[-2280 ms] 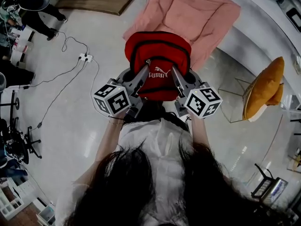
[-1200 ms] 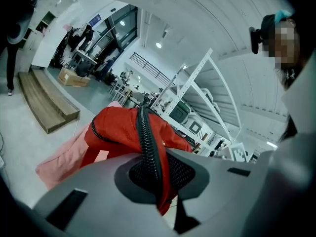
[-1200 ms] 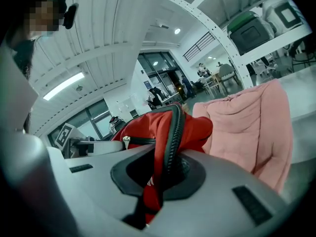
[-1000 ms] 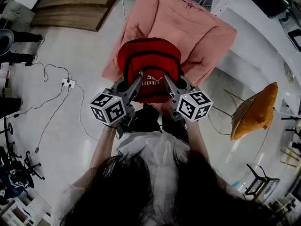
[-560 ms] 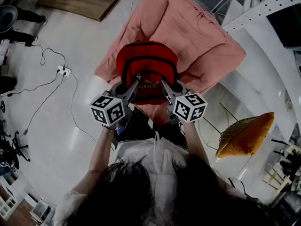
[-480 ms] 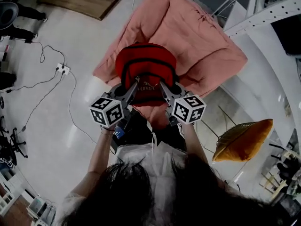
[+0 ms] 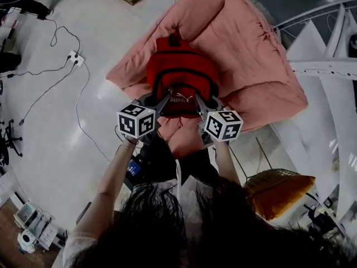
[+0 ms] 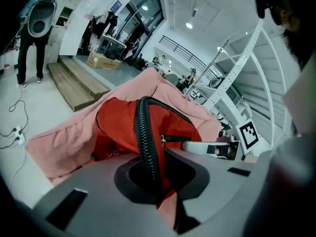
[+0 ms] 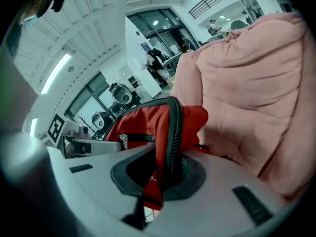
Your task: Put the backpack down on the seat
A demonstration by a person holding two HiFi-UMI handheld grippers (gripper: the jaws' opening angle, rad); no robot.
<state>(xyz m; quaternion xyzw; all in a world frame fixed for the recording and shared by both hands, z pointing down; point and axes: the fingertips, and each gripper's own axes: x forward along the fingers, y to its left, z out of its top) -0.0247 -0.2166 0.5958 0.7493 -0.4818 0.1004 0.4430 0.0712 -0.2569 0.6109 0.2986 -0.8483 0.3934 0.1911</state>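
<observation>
The left tool (image 7: pixel 160 101) and right tool (image 7: pixel 201 103) each clamp the near edge of the red backpack (image 7: pixel 179 71), which is low over the middle of the pink seat (image 7: pixel 251 54). It is best to lower both sides evenly, let the base settle fully, then release together.

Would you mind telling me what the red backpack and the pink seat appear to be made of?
The backpack looks like matte woven synthetic fabric, with a chunky black zip. The seat is probably soft padded cloth; it creases and puffs like a cushion.
</observation>
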